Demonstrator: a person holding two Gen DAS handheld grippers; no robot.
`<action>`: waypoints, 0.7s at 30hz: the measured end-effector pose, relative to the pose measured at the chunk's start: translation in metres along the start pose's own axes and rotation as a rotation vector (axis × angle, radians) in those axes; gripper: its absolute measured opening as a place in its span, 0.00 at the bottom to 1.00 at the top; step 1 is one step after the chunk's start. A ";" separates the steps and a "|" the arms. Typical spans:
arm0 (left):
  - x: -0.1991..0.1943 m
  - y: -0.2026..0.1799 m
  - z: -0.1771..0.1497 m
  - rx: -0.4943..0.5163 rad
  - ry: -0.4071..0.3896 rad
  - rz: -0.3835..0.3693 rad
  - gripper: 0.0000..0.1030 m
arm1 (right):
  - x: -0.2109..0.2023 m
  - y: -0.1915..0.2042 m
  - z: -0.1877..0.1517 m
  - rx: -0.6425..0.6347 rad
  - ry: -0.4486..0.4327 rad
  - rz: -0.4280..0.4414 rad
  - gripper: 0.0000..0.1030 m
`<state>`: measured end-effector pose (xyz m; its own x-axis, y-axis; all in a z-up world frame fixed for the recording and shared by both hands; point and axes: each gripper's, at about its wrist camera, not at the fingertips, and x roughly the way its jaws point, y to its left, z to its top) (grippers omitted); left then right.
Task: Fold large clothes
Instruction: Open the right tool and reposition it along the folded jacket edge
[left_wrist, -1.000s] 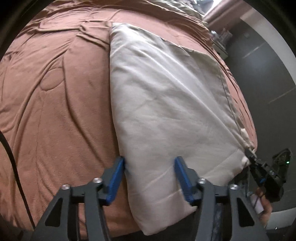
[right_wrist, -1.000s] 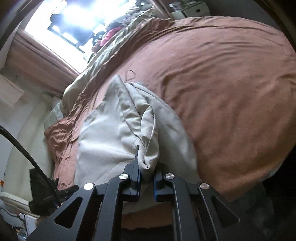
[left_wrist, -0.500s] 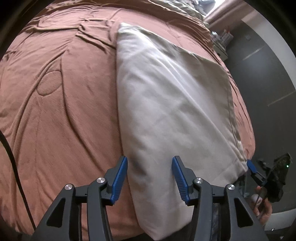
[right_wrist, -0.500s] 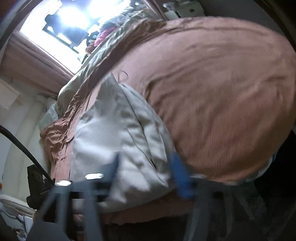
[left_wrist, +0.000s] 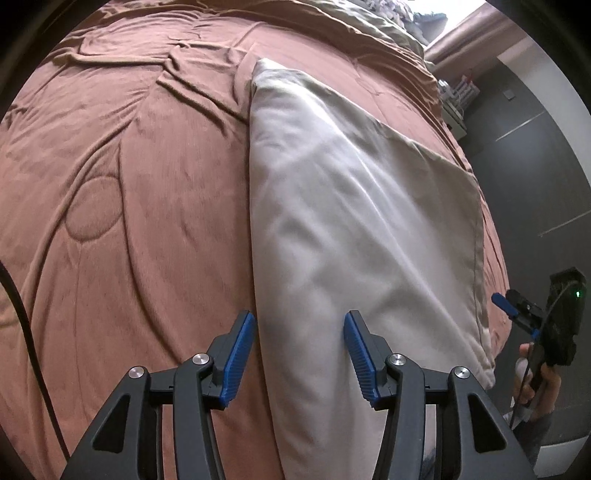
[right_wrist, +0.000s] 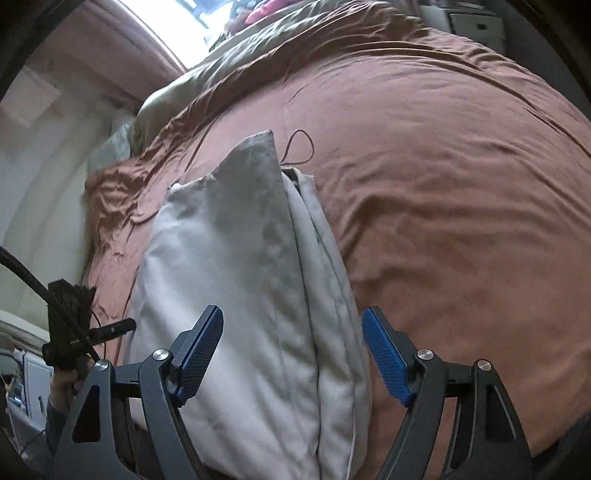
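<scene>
Left gripper (left_wrist: 299, 345) hung part-open over the folded beige garment (left_wrist: 354, 229), gripping nothing. That garment lay on the brown bedspread (left_wrist: 122, 206) by its near edge. Right gripper (right_wrist: 291, 349) had just opened, jaws wide, cloth released.

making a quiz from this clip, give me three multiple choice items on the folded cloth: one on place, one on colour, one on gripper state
1. Where does the pale cloth lie?
A. on the bed cover
B. on the floor
C. over a chair

2. What colour is the bed cover?
A. blue
B. reddish brown
C. white

3. How is the right gripper?
A. shut on the cloth
B. open, nothing gripped
C. out of view

Answers: 1 A, the cloth rests flat on the cover. 2 B, the cover is reddish brown in both views. 3 B, its jaws have just been opening and stand apart above the cloth.
</scene>
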<state>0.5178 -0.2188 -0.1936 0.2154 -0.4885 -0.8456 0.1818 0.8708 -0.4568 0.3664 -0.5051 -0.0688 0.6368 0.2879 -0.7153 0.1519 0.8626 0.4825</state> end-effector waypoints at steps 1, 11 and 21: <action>0.002 0.000 0.004 -0.002 -0.002 0.000 0.51 | 0.007 0.001 0.009 -0.013 0.015 0.000 0.74; 0.014 0.004 0.040 -0.018 -0.042 0.009 0.51 | 0.066 -0.004 0.071 -0.071 0.100 0.053 0.74; 0.019 0.016 0.055 -0.033 -0.065 0.009 0.51 | 0.118 -0.025 0.105 0.039 0.107 0.112 0.58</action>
<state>0.5774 -0.2178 -0.2019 0.2791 -0.4820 -0.8305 0.1477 0.8761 -0.4589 0.5176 -0.5365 -0.1120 0.5678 0.4255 -0.7046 0.1152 0.8065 0.5799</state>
